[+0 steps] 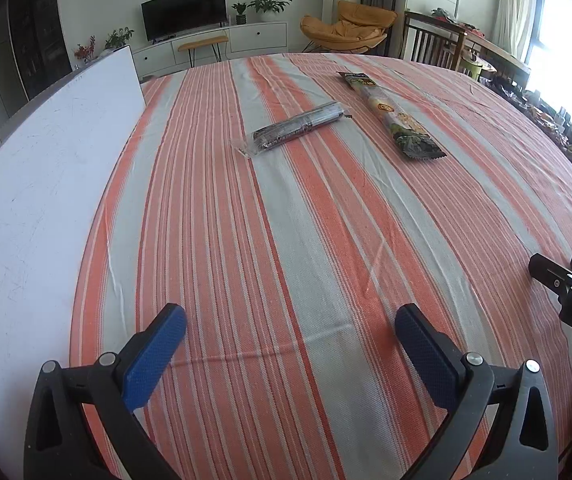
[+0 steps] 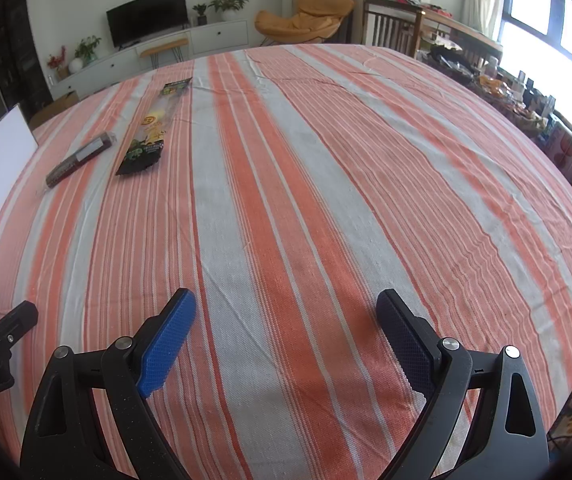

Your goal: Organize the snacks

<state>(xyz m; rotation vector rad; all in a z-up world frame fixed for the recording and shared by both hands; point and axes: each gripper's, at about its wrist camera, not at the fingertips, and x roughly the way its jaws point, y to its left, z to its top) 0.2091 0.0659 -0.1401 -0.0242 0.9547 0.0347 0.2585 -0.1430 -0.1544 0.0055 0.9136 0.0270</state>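
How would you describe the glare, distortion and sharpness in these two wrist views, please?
Left wrist view: the window blows out white at the right edge; the fisheye bows the striped tablecloth into a dome. Right wrist view: the same bowing; the dark snack packet looks soft, while the right tongs stay crisp.

Sunlit lounge (television (image 1: pixel 183 11), orange chair (image 1: pixel 346 26))

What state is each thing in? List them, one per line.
Left tongs: open, empty, above the cloth.
Right tongs: open, empty, above the cloth.
Dark packet: sealed, lying flat.
Long packet: sealed, lying flat, apart from the dark one.
White board: flat, bare.
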